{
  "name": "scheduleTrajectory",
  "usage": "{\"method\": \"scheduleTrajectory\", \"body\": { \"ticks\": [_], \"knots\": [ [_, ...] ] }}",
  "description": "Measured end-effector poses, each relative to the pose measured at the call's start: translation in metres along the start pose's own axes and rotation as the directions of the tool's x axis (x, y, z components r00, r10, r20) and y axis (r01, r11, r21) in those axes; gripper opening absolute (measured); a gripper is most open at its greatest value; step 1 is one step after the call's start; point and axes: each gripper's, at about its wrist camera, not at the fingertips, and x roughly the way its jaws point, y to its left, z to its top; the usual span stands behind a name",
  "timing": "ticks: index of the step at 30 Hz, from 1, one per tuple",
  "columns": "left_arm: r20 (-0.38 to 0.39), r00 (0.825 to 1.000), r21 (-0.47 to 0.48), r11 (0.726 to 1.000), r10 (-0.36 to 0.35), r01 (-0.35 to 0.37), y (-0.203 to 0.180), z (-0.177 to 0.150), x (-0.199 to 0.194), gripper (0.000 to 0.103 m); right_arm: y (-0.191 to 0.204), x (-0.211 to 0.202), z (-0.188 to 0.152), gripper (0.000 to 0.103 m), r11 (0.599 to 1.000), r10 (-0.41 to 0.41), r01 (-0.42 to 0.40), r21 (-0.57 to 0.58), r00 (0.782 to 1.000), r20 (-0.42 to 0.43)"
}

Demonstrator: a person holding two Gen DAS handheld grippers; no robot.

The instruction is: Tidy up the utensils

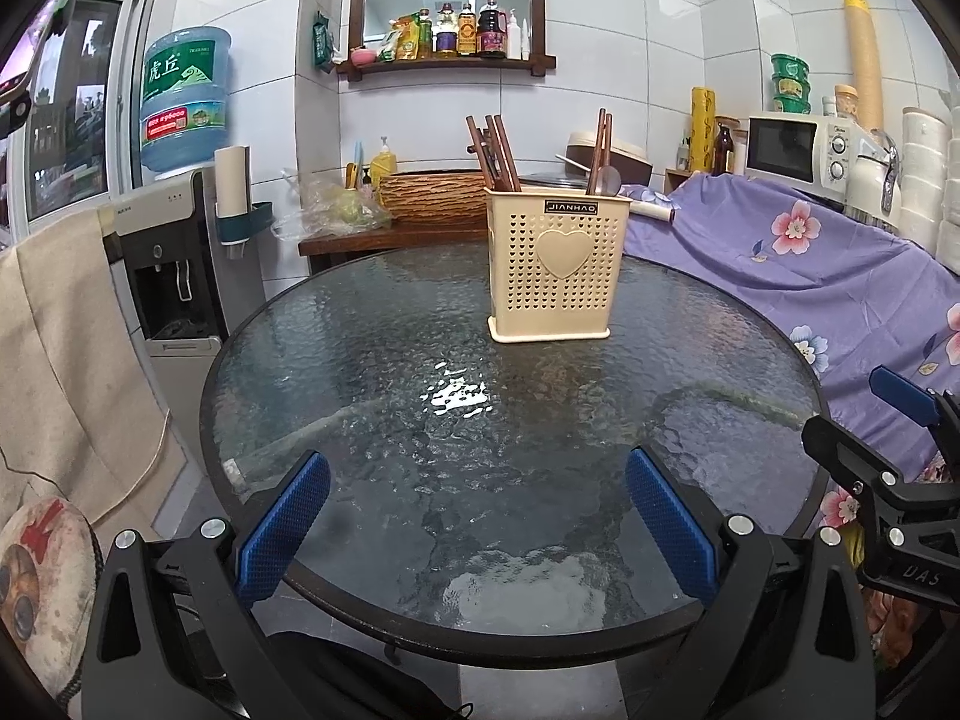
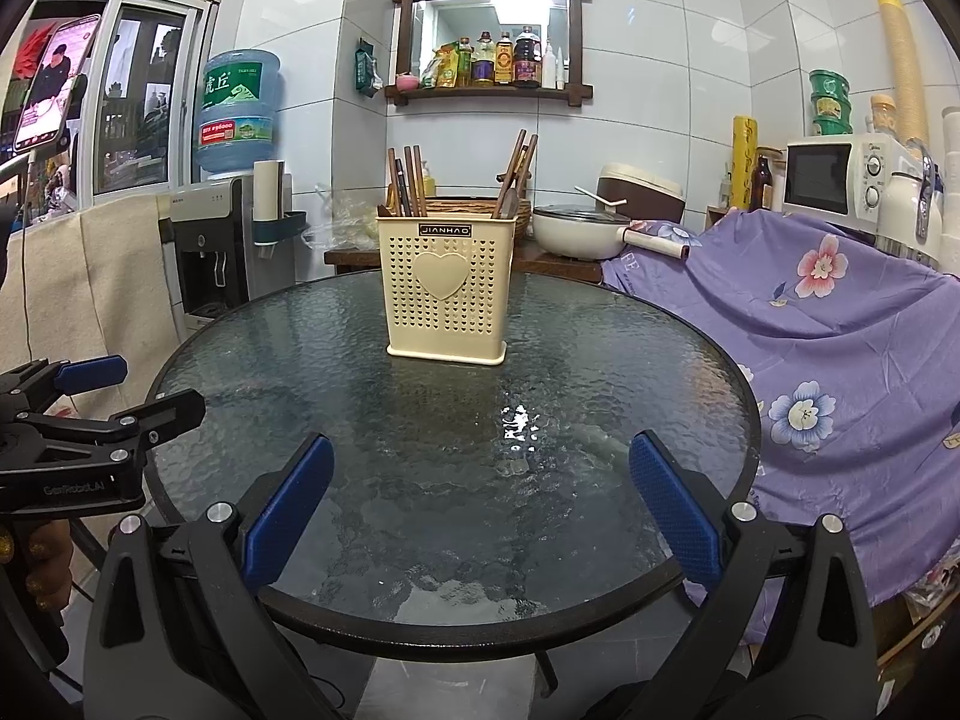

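Utensils are gathered upright in a cream perforated plastic holder (image 1: 558, 267) with a raised heart on its front and a black "JIANHAO" label near its rim, which is stood on the round textured-glass table (image 1: 372, 372) toward the far edge, slightly right of centre in the left wrist view and slightly left of centre in the right wrist view. Dark brown wooden chopsticks (image 1: 495, 150) are seen leaning out of the holder's left side, and further wooden handles with a metal spoon bowl (image 1: 607, 179) out of its right side. The rest of the glass top is bare, apart from a bright reflection near its middle. The left gripper (image 1: 477, 519) is held low over the near edge of the table with its blue ribbed pads (image 1: 282, 531) spread wide apart and nothing between them. The right gripper (image 2: 480, 507) is likewise held above the near edge, its blue pads (image 2: 675, 510) wide apart and nothing gripped. Each gripper is visible at the side of the other's view, well apart from the holder. A purple floral cloth (image 2: 840, 324) is draped beside the right edge of the table, and a beige cloth (image 1: 66, 324) hangs to the left. A white microwave oven (image 2: 840, 177) is seen behind the purple cloth, and a water dispenser with a blue bottle (image 1: 183, 96) behind the left edge.
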Motion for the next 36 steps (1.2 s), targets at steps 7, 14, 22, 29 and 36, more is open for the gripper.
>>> {"method": "scheduleTrajectory", "body": {
  "ticks": [7, 14, 22, 29, 36],
  "knots": [
    [-0.008, 1.000, -0.001, 1.000, 0.008, -0.008, -0.0017, 0.0003, 0.0022, 0.097, 0.0016, 0.0002, -0.0024, 0.097, 1.000, 0.001, -0.001, 0.000, 1.000, 0.000],
    [-0.011, 1.000, -0.008, 1.000, 0.006, -0.006, -0.0017, 0.0004, 0.0030, 0.097, 0.0012, 0.0008, -0.0027, 0.097, 1.000, 0.001, -0.001, -0.001, 1.000, 0.001],
    [0.002, 1.000, -0.007, 1.000, 0.018, -0.018, -0.0023, 0.0002, 0.0015, 0.097, 0.0021, 0.0002, -0.0017, 0.097, 1.000, 0.004, -0.004, -0.005, 1.000, -0.001],
    [0.002, 1.000, -0.003, 1.000, 0.028, -0.028, -0.0039, 0.0003, 0.0012, 0.097, 0.0013, -0.0005, -0.0015, 0.097, 1.000, 0.005, -0.005, -0.001, 1.000, -0.002],
    [-0.004, 1.000, 0.001, 1.000, 0.028, -0.028, -0.0060, -0.0005, 0.0020, 0.097, -0.0002, 0.0006, -0.0007, 0.097, 1.000, 0.009, -0.009, -0.004, 1.000, -0.004]
  ]
}}
